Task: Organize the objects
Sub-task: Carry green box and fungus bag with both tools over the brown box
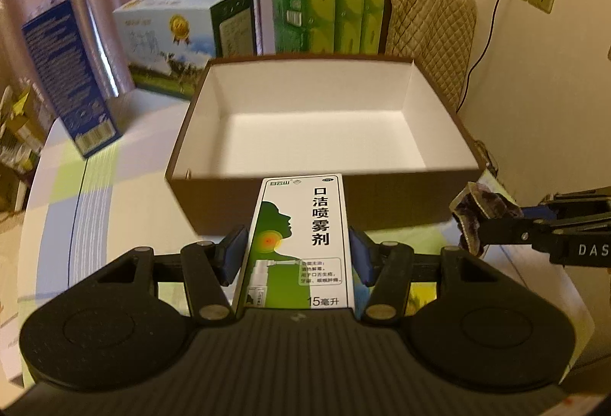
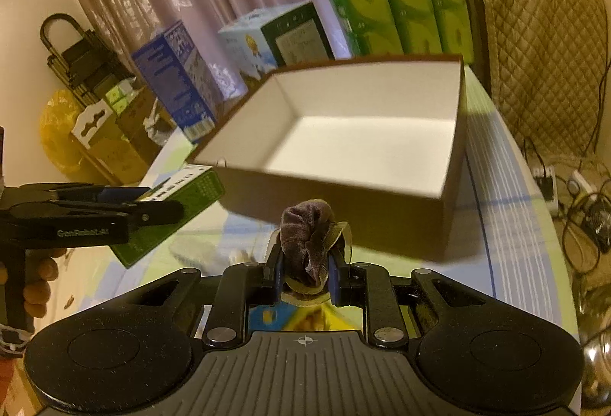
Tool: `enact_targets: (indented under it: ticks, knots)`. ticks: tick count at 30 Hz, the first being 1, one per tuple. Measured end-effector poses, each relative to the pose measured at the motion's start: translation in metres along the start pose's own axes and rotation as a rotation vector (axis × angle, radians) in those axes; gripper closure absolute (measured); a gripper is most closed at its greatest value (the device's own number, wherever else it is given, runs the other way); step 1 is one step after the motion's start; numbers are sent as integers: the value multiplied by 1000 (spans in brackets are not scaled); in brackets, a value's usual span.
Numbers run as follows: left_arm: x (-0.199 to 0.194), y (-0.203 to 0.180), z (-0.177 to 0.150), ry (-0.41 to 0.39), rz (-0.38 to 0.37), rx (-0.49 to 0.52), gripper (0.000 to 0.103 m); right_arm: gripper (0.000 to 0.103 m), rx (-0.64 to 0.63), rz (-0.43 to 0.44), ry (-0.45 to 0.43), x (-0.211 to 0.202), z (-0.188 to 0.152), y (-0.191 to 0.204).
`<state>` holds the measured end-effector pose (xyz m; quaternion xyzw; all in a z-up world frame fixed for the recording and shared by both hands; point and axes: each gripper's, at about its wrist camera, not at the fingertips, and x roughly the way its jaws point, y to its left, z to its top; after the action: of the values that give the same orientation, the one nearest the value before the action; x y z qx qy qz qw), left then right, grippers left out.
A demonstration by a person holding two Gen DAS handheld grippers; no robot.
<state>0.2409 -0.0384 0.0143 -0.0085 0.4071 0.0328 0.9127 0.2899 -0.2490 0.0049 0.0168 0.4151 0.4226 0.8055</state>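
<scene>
My left gripper [image 1: 298,252] is shut on a white and green spray box [image 1: 301,240], held flat just in front of the near wall of a brown open box [image 1: 267,191] with a white inside. In the right wrist view the same spray box [image 2: 183,202] shows at the left in the left gripper [image 2: 152,204]. My right gripper [image 2: 305,273] is shut on a purple velvet scrunchie [image 2: 307,240], also in front of the brown box [image 2: 343,213]. From the left wrist view, the scrunchie [image 1: 481,217] and right gripper [image 1: 492,225] sit at the right.
Behind the brown box stand a dark blue carton [image 1: 68,72], a light blue carton [image 1: 179,34] and green tissue packs [image 1: 328,4]. A quilted chair back [image 1: 431,30] is at the far right. Cables and a power strip [image 2: 546,179] lie beyond the table's right edge.
</scene>
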Motion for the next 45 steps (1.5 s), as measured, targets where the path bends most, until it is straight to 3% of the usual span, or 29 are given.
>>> enact_targets:
  ticks: [9,18,30,45]
  knots:
    - [37,7,52,-35,-27,4,51,84,17,-40,-61,28,58,0]
    - [82,10,95,-25,-34,8,51,84,54,-107,-40,73,100,-17]
    - [149,12,118,58,-34,-24,51,84,109,-196,60,133,110,-44]
    - [200,11,107,154,-50,-74,50,84,114,-249,133,166,109,-62]
